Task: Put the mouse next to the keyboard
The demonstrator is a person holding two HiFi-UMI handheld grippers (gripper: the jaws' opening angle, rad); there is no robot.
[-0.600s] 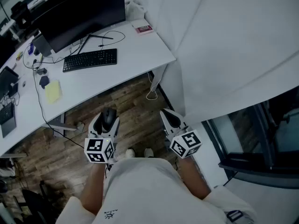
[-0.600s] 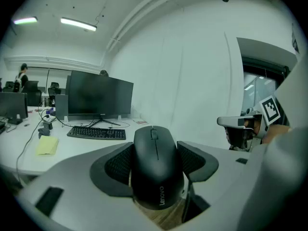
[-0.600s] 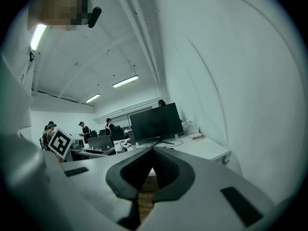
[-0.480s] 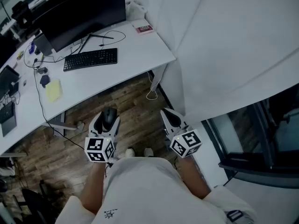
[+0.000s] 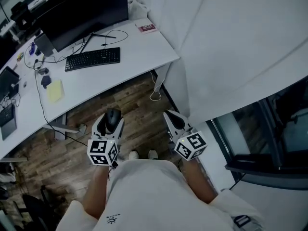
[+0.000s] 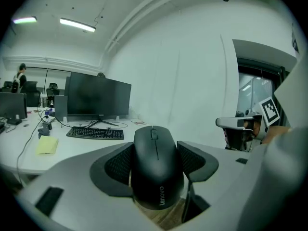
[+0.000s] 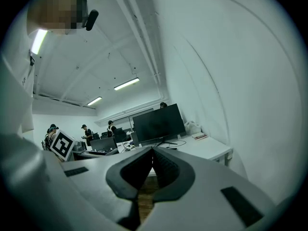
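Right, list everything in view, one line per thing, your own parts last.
desk: one, white, upper left of the head view
keyboard: one, black, on the desk in front of the monitor
monitor: one, black, at the back of the desk
notepad: one, yellow, on the desk, left of the keyboard
small box: one, red and white, far right corner of the desk
cables: several, black, on the desk by the monitor's stand
floor: wood, brown, below the desk
mouse: one, black, clamped between the left jaws
left gripper: one, white, above the floor, jaws shut on the mouse
right gripper: one, white, beside it, jaws together, empty
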